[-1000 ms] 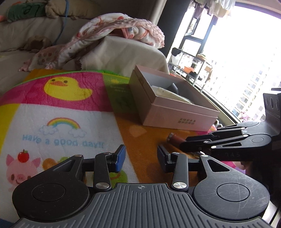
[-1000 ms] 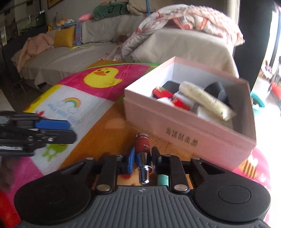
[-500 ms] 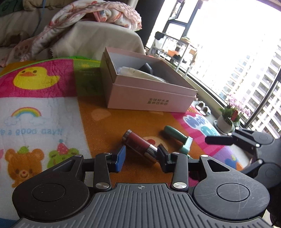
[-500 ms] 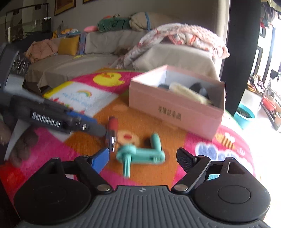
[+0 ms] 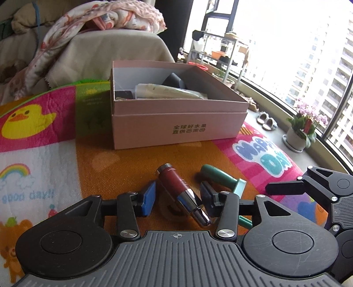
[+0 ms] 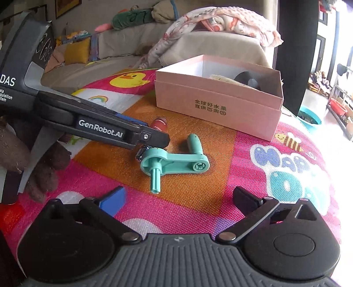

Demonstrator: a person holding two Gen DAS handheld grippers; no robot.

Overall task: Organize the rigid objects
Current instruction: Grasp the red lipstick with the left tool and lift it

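A red and silver tube [image 5: 179,190] lies on the orange part of the play mat, between the fingers of my left gripper [image 5: 177,197], which is open around it without touching. A teal plastic crank handle [image 6: 174,160] lies just right of the tube; it also shows in the left wrist view [image 5: 220,178]. My right gripper [image 6: 178,198] is open and empty, drawn back from the crank. An open pink box [image 5: 176,119] holding several items stands behind; it also shows in the right wrist view [image 6: 218,99].
The colourful play mat [image 6: 275,167] covers the surface. A sofa with a floral blanket [image 5: 99,19] stands behind the box. A window ledge with a potted plant [image 5: 301,132] and slippers runs along the right. The left gripper's body [image 6: 88,125] crosses the right wrist view.
My right gripper let go of the red tube and pulled back, opening wide. My left gripper swung right and came down around the tube.
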